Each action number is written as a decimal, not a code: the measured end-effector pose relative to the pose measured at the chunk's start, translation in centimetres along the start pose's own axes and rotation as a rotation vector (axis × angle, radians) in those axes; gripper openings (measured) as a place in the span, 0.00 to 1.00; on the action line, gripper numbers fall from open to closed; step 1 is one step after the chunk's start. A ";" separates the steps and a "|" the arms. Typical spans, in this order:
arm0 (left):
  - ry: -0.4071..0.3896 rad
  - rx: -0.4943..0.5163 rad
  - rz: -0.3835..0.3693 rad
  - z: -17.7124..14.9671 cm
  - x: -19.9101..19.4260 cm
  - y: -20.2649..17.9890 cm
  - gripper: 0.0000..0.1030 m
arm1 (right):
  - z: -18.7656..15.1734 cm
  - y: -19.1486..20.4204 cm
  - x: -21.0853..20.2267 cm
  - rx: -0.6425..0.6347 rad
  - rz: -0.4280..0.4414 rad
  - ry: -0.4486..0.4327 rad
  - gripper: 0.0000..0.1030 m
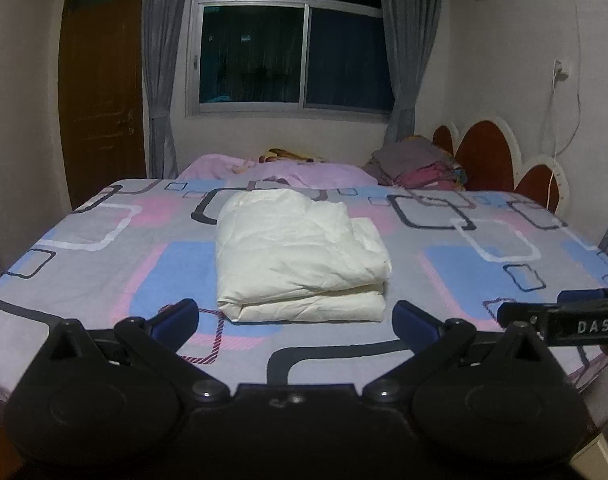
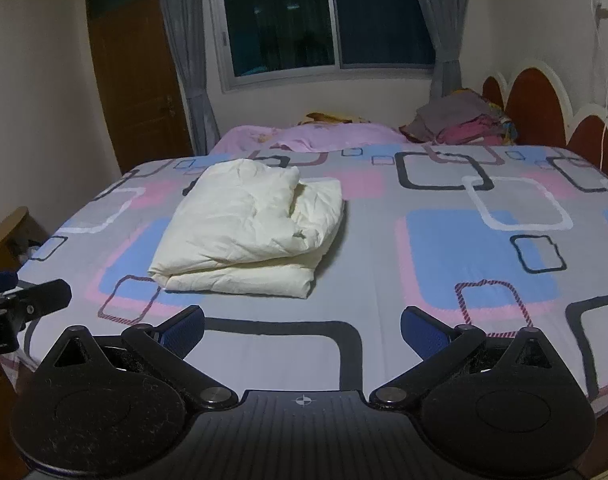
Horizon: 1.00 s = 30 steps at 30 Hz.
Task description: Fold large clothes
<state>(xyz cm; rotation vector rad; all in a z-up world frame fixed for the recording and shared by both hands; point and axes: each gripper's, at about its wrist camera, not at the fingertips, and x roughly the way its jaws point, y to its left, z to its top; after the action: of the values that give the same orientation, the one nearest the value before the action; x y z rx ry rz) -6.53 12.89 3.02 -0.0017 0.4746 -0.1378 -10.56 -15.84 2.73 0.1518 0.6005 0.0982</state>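
A cream-white garment (image 1: 300, 256) lies folded into a thick rectangular bundle on the patterned bed sheet (image 1: 463, 264). It also shows in the right wrist view (image 2: 252, 232), left of centre. My left gripper (image 1: 296, 316) is open and empty, held just short of the bundle's near edge. My right gripper (image 2: 302, 328) is open and empty, over the sheet to the right of the bundle. The right gripper's side (image 1: 559, 320) shows at the right edge of the left wrist view, and the left gripper's side (image 2: 20, 304) shows at the left edge of the right wrist view.
A pink blanket (image 1: 280, 172) and a pile of clothes (image 1: 419, 164) lie at the far end of the bed by the red scalloped headboard (image 1: 487, 160). A window with grey curtains (image 1: 292, 40) and a brown door (image 1: 100, 92) stand behind. The bed's near edge is below the grippers.
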 end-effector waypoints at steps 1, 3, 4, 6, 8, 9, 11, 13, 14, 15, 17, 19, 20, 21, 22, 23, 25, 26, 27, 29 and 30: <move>-0.005 0.001 0.000 0.0 -0.2 -0.1 1.00 | 0.1 0.1 -0.2 -0.005 0.000 -0.005 1.00; -0.021 0.004 0.003 -0.1 -0.6 -0.2 1.00 | 0.2 0.2 -0.7 -0.011 -0.002 -0.015 1.00; -0.020 0.004 0.000 -0.1 -0.6 -0.2 1.00 | 0.2 0.2 -0.9 -0.013 -0.002 -0.018 1.00; -0.025 -0.002 -0.001 -0.2 -0.8 -0.1 1.00 | 0.3 0.2 -1.2 -0.019 0.002 -0.022 1.00; -0.027 -0.003 -0.006 -0.2 -0.8 -0.1 1.00 | 0.3 0.5 -1.5 -0.034 -0.002 -0.030 1.00; -0.029 -0.003 -0.006 -0.3 -0.9 -0.1 1.00 | 0.3 0.6 -1.6 -0.037 -0.001 -0.030 1.00; -0.031 -0.002 -0.012 -0.3 -0.9 -0.1 1.00 | 0.3 0.6 -1.7 -0.038 0.001 -0.032 1.00; -0.036 0.000 -0.012 -0.3 -1.0 -0.1 1.00 | 0.4 0.5 -1.7 -0.040 0.000 -0.032 1.00; -0.037 0.002 -0.013 -0.3 -1.0 -0.1 1.00 | 0.4 0.5 -1.7 -0.041 -0.002 -0.033 1.00; -0.038 0.002 -0.013 -0.2 -1.0 0.0 1.00 | 0.4 0.5 -1.7 -0.041 -0.002 -0.034 1.00; -0.039 0.002 -0.016 -0.2 -0.9 0.0 1.00 | 0.5 0.5 -1.7 -0.038 0.000 -0.034 1.00; -0.038 0.005 -0.015 -0.2 -0.9 0.1 1.00 | 0.4 0.4 -1.6 -0.038 0.000 -0.034 1.00; -0.039 0.006 -0.015 -0.2 -0.9 0.0 1.00 | 0.4 0.3 -1.6 -0.037 0.000 -0.033 1.00; -0.039 0.007 -0.014 -0.2 -0.9 0.0 1.00 | 0.4 0.2 -1.5 -0.036 0.001 -0.030 1.00; -0.038 0.007 -0.013 -0.2 -0.8 0.0 1.00 | 0.4 0.2 -1.4 -0.036 0.001 -0.027 1.00; -0.036 0.008 -0.014 -0.2 -0.8 0.0 1.00 | 0.5 0.1 -1.4 -0.036 0.000 -0.025 1.00; -0.037 0.007 -0.013 -0.1 -0.7 0.0 1.00 | 0.6 0.1 -1.2 -0.039 0.000 -0.021 1.00; -0.038 0.007 -0.012 -0.1 -0.7 -0.1 1.00 | 0.6 0.0 -1.1 -0.039 0.001 -0.021 1.00; -0.038 0.006 -0.011 -0.2 -0.8 -0.1 1.00 | 0.7 0.0 -1.1 -0.039 0.002 -0.021 1.00; -0.039 0.006 -0.011 -0.1 -0.7 -0.2 1.00 | 0.7 0.0 -1.0 -0.039 0.002 -0.021 1.00; -0.039 0.007 -0.011 0.0 -0.7 -0.1 1.00 | 0.7 -0.1 -1.0 -0.038 0.002 -0.021 1.00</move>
<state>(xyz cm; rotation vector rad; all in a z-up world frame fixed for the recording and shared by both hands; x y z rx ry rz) -7.15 12.86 3.30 -0.0003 0.4350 -0.1504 -10.99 -16.12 3.85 0.1162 0.5770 0.1093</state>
